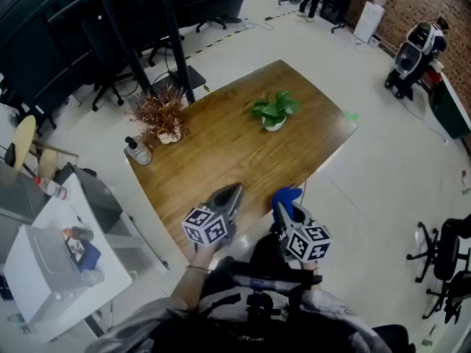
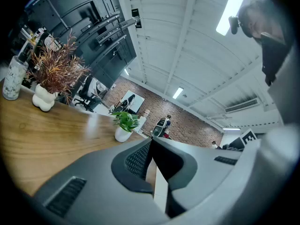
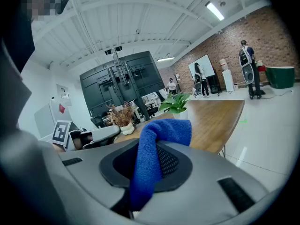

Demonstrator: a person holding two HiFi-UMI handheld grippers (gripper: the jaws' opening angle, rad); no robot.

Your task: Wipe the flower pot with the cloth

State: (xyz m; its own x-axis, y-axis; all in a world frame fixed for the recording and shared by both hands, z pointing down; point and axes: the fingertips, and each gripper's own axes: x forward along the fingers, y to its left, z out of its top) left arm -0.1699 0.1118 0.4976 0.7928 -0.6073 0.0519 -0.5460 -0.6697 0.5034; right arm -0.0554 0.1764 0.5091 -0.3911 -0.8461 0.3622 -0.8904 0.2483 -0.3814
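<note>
A small white flower pot [image 1: 274, 123] with a green plant stands on the far right part of the wooden table [image 1: 221, 160]; it also shows in the left gripper view as the pot [image 2: 123, 134] and in the right gripper view as the pot [image 3: 179, 114]. My right gripper [image 1: 283, 203] is shut on a blue cloth [image 3: 152, 153], held at the table's near edge; the cloth [image 1: 286, 195] sticks out past its tips. My left gripper [image 1: 230, 197] is shut with nothing in it, over the near edge. Both are well short of the pot.
A second white pot with a reddish dried plant [image 1: 162, 118] and a clear pump bottle [image 1: 137, 151] stand at the table's left end. A white side table [image 1: 51, 271] with clutter is to the left. Office chairs [image 1: 441, 259] stand on the floor at right.
</note>
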